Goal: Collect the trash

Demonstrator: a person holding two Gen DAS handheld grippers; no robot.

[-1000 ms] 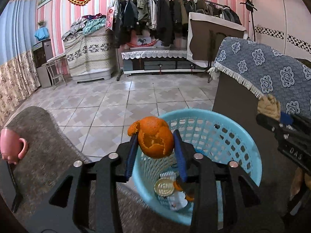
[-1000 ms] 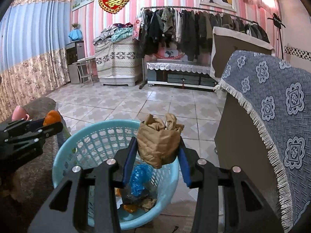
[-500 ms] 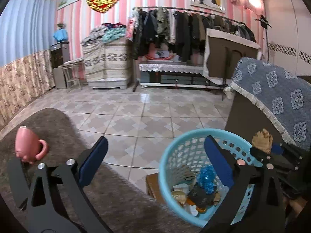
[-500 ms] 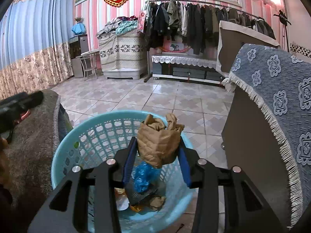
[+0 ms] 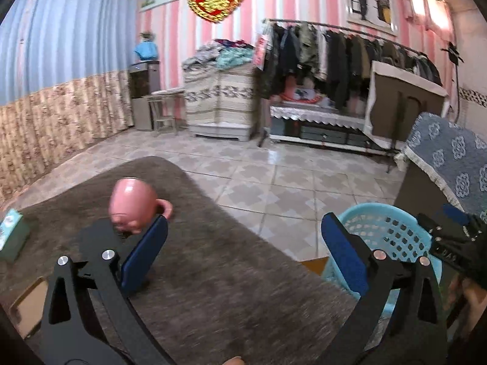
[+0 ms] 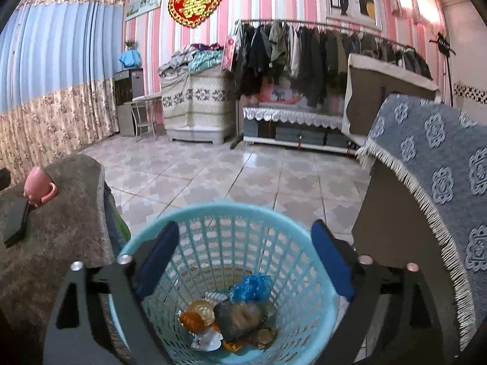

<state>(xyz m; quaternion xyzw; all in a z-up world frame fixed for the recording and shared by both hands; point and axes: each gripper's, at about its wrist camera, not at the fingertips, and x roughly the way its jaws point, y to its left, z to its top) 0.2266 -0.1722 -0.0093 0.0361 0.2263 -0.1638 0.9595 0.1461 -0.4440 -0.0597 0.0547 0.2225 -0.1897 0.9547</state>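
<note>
The right tool (image 6: 242, 255) is held wide above the round light-blue perforated plastic basket (image 6: 188, 231), its jaws just opened, nothing between them. Brown crumpled paper trash (image 6: 242, 316) lies on the basket's bottom, below the tool. The left tool (image 5: 243, 243) is spread wide, empty, left of the basket.

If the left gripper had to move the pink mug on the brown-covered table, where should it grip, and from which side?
Across the pink mug's round body, probably from above or the near side. It appears to sit mouth-down, so there is no open rim to pinch. Its handle juts right, so set the jaws clear of it. The left gripper is open and empty.
</note>
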